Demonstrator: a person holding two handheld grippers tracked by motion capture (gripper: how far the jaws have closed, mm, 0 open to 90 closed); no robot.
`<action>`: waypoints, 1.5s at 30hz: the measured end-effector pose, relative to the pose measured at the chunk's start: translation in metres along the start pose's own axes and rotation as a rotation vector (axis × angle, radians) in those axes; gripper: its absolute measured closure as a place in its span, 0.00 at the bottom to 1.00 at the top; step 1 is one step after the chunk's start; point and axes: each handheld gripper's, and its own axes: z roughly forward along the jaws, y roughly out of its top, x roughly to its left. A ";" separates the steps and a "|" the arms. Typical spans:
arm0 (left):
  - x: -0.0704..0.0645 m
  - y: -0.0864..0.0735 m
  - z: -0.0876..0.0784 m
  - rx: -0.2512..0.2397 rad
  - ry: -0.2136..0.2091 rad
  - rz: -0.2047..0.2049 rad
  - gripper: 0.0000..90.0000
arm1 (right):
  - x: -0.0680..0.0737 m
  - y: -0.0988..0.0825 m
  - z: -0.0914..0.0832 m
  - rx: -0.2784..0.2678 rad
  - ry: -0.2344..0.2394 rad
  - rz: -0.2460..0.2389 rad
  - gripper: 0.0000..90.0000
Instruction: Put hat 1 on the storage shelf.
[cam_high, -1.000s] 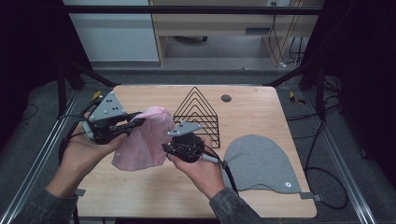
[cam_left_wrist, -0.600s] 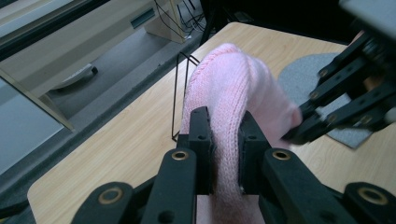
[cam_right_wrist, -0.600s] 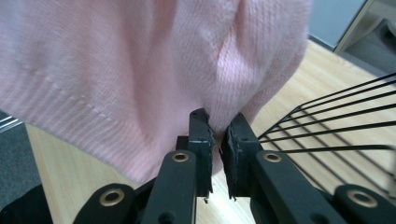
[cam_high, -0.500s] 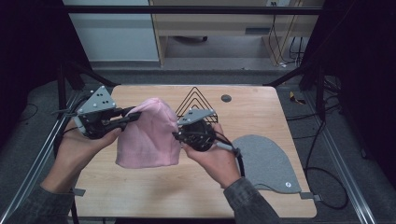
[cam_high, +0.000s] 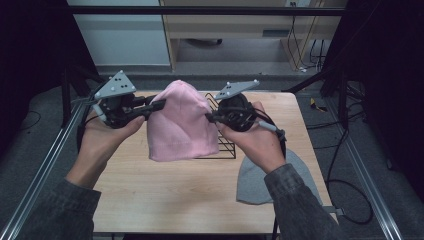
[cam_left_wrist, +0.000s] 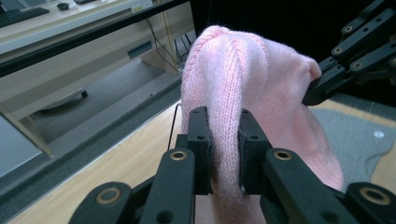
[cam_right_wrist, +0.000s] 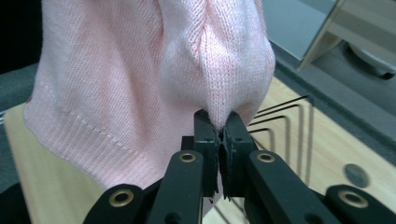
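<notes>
Pink beanie between both claws

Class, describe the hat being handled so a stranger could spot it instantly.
Look above the middle of the wooden table, between the two grippers. There hangs the pink hat, pinched on each side. The grey hat lies flat on the table; the pink one is lifted.
</notes>
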 end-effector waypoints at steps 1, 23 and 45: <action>0.002 0.003 0.004 -0.005 0.001 -0.008 0.87 | -0.005 0.002 -0.001 0.001 -0.005 0.002 0.97; 0.038 0.036 0.085 0.002 0.009 -0.074 0.86 | -0.085 0.013 0.016 -0.005 -0.112 0.101 0.97; 0.044 0.017 0.137 0.038 0.022 -0.042 0.86 | -0.109 -0.012 0.046 0.058 -0.153 0.103 0.96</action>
